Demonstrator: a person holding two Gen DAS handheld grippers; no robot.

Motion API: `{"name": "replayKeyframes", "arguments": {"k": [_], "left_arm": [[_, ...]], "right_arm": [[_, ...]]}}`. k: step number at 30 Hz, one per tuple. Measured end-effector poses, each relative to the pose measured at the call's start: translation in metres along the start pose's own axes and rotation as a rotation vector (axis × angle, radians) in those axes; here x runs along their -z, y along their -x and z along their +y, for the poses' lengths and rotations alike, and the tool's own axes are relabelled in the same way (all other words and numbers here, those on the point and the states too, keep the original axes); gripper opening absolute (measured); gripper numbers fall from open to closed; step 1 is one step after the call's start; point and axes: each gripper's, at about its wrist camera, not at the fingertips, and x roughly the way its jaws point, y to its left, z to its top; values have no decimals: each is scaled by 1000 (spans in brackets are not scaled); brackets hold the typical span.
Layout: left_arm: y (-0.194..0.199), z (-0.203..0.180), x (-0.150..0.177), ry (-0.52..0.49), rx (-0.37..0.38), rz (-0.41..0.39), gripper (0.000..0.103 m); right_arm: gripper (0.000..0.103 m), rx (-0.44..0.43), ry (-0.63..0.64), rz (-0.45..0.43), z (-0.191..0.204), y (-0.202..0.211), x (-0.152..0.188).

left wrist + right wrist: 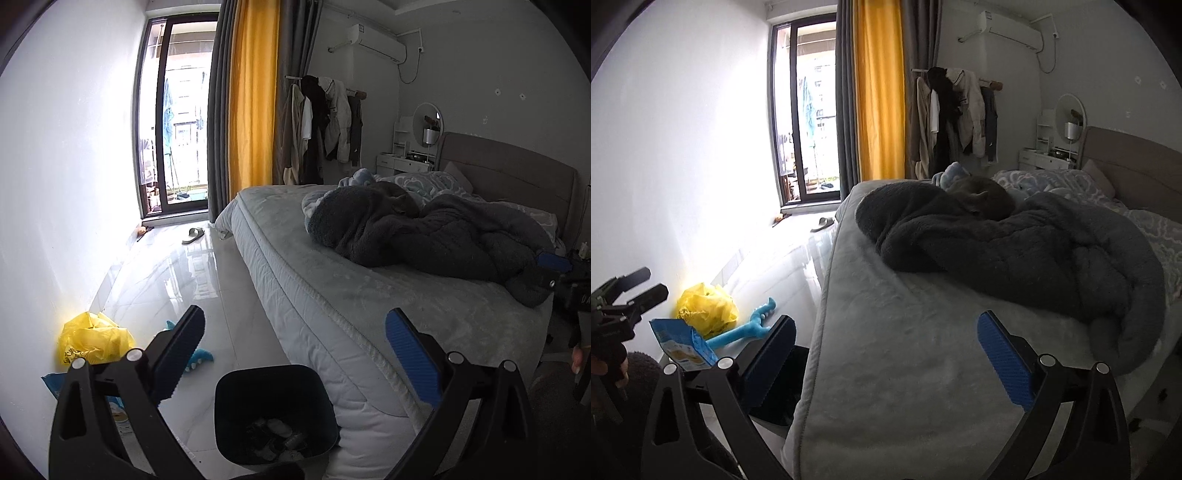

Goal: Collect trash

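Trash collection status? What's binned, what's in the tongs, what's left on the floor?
Done: the black bin beside the bed already holds some scraps.
In hand: nothing. The left tongs and right tongs are both open and empty.
Left: the crumpled yellow bag by the wall and the blue snack packet remain on the floor. A blue toy lies near them; probably not trash.

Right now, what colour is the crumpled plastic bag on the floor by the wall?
Yellow; the plastic bag shows best in the left wrist view.
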Motion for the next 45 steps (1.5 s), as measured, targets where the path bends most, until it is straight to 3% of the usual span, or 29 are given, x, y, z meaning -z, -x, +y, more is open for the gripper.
{"name": "replayKeyframes", "arguments": {"k": [9, 14, 29, 45], "left_arm": [[-14, -15, 21, -30, -8, 40, 100], [-20, -26, 27, -67, 0, 60, 100], [-16, -18, 29, -12, 30, 60, 100], [-13, -19, 28, -20, 36, 57, 100]], "right_arm": [[100, 22, -19, 53, -19, -3, 39], [100, -48, 2, 20, -13, 3, 39], [100, -29, 20, 12, -3, 12, 39], [100, -39, -19, 15, -13, 12, 38]]}}
